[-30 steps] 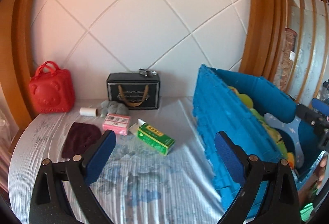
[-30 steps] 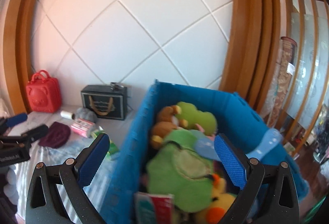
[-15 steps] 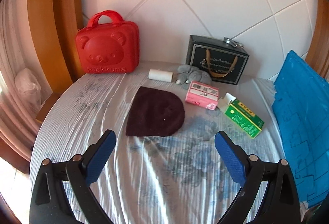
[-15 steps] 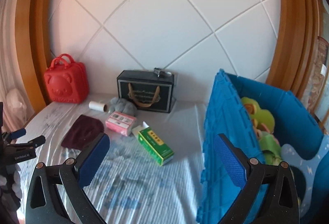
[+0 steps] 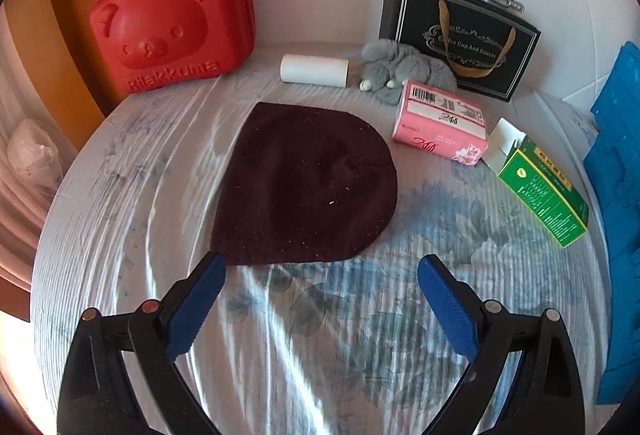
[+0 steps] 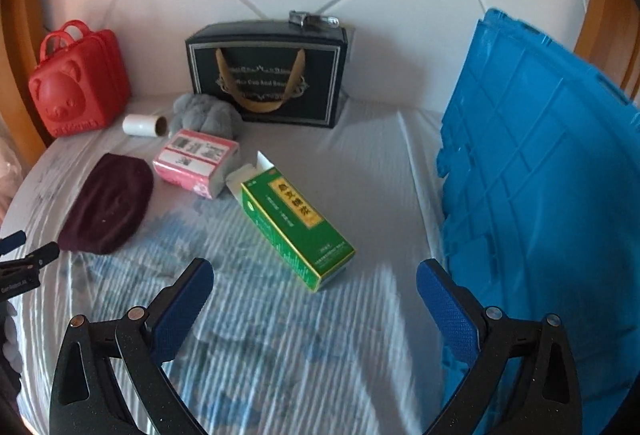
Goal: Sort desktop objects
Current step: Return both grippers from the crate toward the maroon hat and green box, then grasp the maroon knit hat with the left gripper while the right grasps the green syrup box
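A dark maroon knit hat point(image 5: 308, 183) lies flat on the sheet-covered surface, just ahead of my open, empty left gripper point(image 5: 320, 271). It also shows in the right wrist view point(image 6: 108, 203). A green box point(image 6: 296, 223) with an open flap lies just ahead of my open, empty right gripper point(image 6: 314, 275); it also shows at the right of the left wrist view point(image 5: 544, 191). A pink tissue pack point(image 5: 440, 123), a grey plush toy point(image 5: 404, 69) and a white roll point(image 5: 314, 70) lie further back. The left gripper's tip point(image 6: 24, 259) shows at the left edge of the right wrist view.
A blue plastic crate point(image 6: 536, 175) stands at the right, its wall close to my right finger. A red bear-shaped case point(image 5: 172, 23) and a black gift box point(image 5: 460, 39) stand against the padded white wall. The surface drops off at the left edge.
Both grippers have moved forward and down towards the surface. The left view has closed in on the hat; the right view has swung away from the crate towards the green box.
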A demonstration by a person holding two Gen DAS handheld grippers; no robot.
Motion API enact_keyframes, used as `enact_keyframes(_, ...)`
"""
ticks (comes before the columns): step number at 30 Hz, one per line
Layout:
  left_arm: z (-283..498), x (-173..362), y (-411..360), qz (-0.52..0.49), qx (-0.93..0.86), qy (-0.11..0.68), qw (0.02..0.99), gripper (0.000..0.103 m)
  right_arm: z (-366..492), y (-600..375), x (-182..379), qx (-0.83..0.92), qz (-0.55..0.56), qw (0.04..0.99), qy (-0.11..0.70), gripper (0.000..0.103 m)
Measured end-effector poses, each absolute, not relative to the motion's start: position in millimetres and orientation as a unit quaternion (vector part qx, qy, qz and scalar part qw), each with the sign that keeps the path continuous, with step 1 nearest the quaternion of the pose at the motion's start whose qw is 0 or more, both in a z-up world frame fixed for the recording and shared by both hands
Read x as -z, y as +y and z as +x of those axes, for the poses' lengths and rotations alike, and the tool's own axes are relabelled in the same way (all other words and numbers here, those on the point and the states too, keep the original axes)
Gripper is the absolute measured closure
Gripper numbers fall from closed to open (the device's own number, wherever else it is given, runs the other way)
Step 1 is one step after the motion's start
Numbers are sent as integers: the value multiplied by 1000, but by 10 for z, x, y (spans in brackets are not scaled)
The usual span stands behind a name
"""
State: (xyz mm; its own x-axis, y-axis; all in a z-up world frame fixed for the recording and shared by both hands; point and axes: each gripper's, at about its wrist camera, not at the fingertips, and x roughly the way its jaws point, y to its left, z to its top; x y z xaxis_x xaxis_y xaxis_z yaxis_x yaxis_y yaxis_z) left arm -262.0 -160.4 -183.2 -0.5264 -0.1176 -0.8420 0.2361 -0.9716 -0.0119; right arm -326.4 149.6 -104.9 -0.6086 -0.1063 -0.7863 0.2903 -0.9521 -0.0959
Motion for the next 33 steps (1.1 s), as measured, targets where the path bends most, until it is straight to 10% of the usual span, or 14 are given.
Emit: enact_keyframes(33,-3499,2755,-1589,480,873,19,85,3,-4178,1568,2664,871,463,142,77,0)
